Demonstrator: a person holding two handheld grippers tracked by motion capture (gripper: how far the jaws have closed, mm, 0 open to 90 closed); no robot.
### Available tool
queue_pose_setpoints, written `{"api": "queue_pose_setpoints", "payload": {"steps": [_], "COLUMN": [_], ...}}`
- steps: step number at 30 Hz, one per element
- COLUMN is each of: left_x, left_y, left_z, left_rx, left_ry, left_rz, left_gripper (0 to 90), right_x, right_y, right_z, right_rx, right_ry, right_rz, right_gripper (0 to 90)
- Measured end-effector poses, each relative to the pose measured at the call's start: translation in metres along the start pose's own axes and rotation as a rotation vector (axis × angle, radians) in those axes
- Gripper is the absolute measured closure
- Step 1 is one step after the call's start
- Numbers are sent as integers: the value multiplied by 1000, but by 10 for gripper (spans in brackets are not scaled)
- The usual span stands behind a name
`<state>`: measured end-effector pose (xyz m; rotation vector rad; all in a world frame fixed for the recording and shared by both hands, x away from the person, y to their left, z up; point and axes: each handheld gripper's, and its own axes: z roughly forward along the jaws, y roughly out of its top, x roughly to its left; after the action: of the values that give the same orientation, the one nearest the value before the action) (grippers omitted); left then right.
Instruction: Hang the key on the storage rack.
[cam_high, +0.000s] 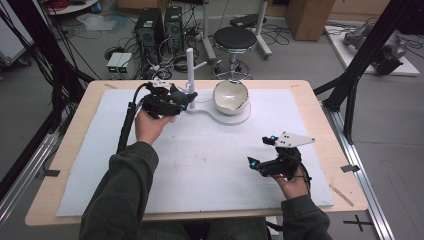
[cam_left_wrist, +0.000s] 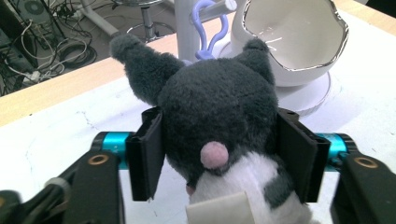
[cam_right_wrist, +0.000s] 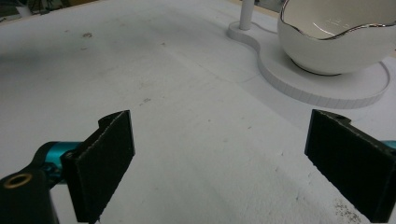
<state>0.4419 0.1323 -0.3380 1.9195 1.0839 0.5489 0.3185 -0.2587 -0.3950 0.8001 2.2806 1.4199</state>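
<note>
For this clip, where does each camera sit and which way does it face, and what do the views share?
High view: above the person's side, looking forward and down at the table; both forearms, left gripper and right gripper show.
Left gripper view: rides the left gripper, facing the white post; its jaws clamp a grey plush toy.
Right gripper view: low over the mat, jaws wide apart, facing the egg-shaped bowl.
Shared: all three show bowl and post.

text: none legible | labels: blank white fabric tag (cam_left_wrist: 219, 208) on the grey-and-white plush toy (cam_left_wrist: 219, 121), no print readable | brands: none legible | numbers: none | signs: black cross mark on the floor (cam_high: 361, 221) beside the table, no lettering
</note>
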Motion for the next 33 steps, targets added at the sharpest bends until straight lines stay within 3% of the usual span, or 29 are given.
{"api": "queue_pose_setpoints", "payload": {"steps": [8,26,33], "left_x": [1,-4,-6], "left_y": [1,4,4], "left_z": [-4,-21,-22], "left_rx": [-17,-72,-69], "left_ry": [-2,-56,-76], "left_rz": [2,29,47], "left_gripper": [352,354,353], "right_x": [0,-5,-8], "right_y": [0,-4,-8], "right_z": [0,-2,-5], "right_rx": [5,6,8], "right_ry": [0,-10,-18], "right_rz": [1,12,24], "right_gripper": [74,74,74]}}
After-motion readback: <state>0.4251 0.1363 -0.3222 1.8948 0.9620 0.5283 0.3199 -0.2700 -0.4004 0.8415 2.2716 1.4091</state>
